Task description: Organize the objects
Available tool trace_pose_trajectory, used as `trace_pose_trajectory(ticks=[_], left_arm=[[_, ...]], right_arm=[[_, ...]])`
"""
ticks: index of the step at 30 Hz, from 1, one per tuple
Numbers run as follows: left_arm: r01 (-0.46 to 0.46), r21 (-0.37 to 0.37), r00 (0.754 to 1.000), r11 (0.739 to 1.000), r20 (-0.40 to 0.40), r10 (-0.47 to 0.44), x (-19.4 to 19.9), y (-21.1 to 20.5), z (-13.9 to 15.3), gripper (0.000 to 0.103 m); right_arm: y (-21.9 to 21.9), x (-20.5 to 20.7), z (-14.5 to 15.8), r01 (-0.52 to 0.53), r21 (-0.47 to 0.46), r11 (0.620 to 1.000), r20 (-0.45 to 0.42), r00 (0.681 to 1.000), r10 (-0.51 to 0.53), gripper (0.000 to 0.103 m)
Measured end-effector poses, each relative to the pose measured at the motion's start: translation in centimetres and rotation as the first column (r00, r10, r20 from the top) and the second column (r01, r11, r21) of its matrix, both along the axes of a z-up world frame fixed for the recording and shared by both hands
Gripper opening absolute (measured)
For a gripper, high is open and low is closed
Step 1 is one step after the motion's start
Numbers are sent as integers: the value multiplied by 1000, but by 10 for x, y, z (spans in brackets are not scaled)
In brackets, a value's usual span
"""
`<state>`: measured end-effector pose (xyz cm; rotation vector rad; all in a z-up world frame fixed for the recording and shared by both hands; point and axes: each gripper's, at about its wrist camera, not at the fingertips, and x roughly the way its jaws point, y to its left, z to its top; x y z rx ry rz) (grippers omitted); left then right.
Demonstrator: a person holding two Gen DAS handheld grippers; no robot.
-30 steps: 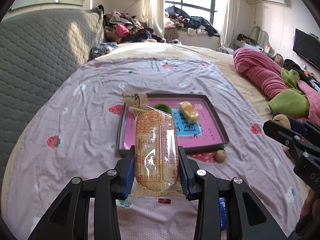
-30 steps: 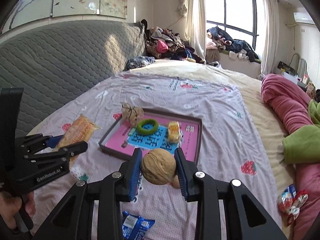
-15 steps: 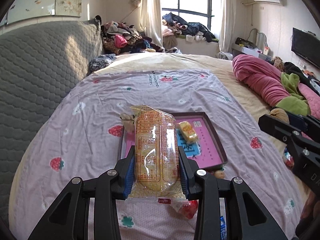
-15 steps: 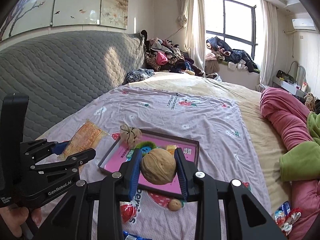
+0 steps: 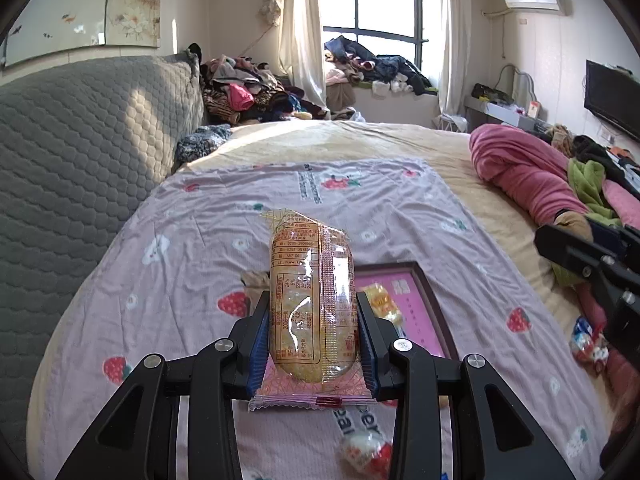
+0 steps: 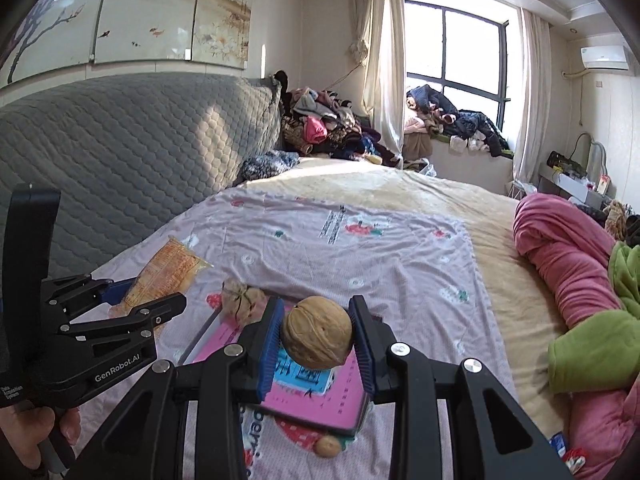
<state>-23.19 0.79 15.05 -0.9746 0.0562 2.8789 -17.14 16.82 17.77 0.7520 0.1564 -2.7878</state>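
Observation:
My left gripper (image 5: 312,330) is shut on an orange-printed clear snack packet (image 5: 312,300) that stands up between its blue pads, above the bed. My right gripper (image 6: 317,338) is shut on a walnut (image 6: 317,338). Below both lies a pink tray with a dark frame (image 5: 434,304) (image 6: 320,404) on the strawberry-print sheet (image 5: 248,240). A small yellow wrapped sweet (image 5: 384,302) lies in the tray. A second walnut (image 6: 242,300) sits at the tray's far left corner. In the right wrist view the left gripper (image 6: 132,300) shows at the left with the packet (image 6: 168,272) in it.
A small brown nut (image 6: 328,446) lies on the sheet by the tray's near edge. Red-and-white wrapped sweets (image 5: 366,450) (image 5: 588,344) lie on the sheet. A grey quilted headboard (image 5: 80,152) stands on the left; pink and green bedding (image 5: 532,176) is heaped on the right.
Both grippers have risen and drawn back from the tray with packet and walnut still held. The tray now sits lower and partly hidden behind them.

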Motion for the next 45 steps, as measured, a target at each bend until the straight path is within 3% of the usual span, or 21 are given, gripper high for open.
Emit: trace_pose_trajectory(ticks=[7, 11, 18, 32, 45], left_arm=[[-23, 8, 999, 1000, -32, 23, -32, -6, 15, 39], [-21, 19, 999, 1000, -26, 22, -46, -7, 7, 39], [-30, 27, 1000, 999, 4, 30, -78, -12, -31, 39], [-48, 4, 994, 999, 98, 48, -114, -22, -135, 39], [-27, 38, 990, 999, 139, 21, -116, -23, -185, 39]], right_arm=[[3, -24, 29, 8, -21, 1000, -60, 998, -10, 34], [5, -36, 26, 3, -61, 998, -71, 997, -7, 34], [2, -70, -20, 4, -59, 998, -9, 1000, -4, 34], [11, -109, -129, 33, -98, 995, 135, 991, -19, 34], [25, -123, -188, 66, -126, 990, 204, 978, -39, 34]])
